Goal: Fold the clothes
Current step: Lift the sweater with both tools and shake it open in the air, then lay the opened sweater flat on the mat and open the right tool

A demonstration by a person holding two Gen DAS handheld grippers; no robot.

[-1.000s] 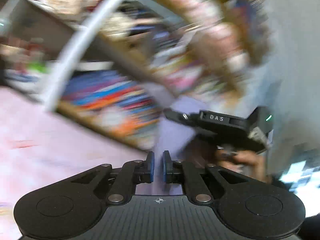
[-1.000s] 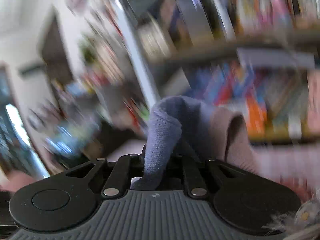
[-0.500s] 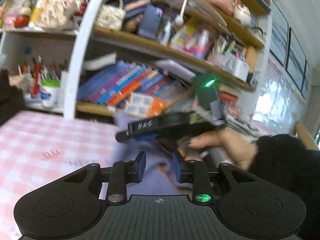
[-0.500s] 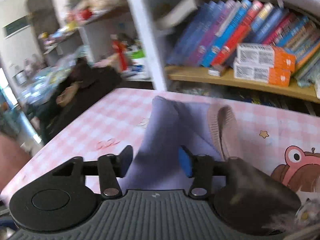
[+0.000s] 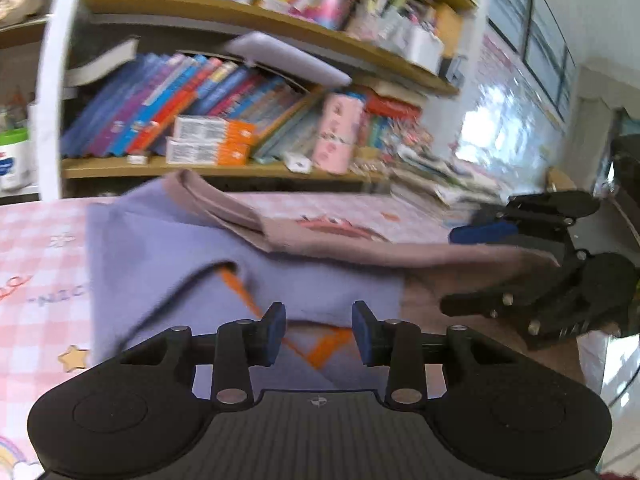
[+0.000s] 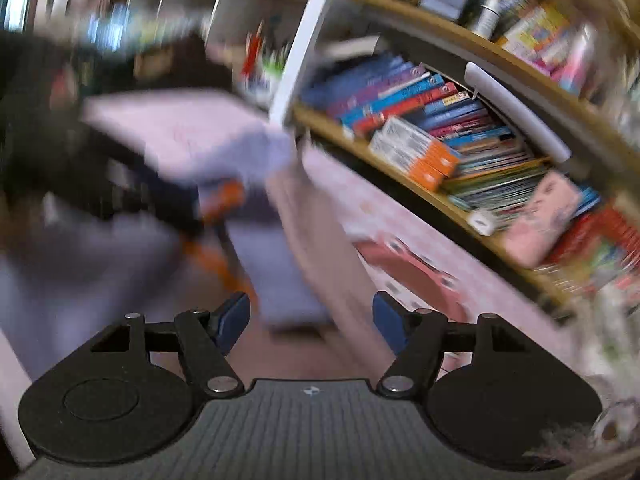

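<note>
Both claws are wide and hold nothing.
The purple garment (image 5: 168, 256) lies on the checked tablecloth (image 5: 36, 280) just ahead of the left gripper (image 5: 319, 334); the right gripper (image 6: 311, 322) hangs above it.

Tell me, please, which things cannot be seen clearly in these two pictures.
- Right wrist view: motion blur smears the purple garment and the dark shape at left.
- Left wrist view: the left gripper body hides the garment's near edge.
- Left wrist view: the right gripper is cut off at the picture's right edge.
- Book titles on the shelf: too small and blurred.
</note>
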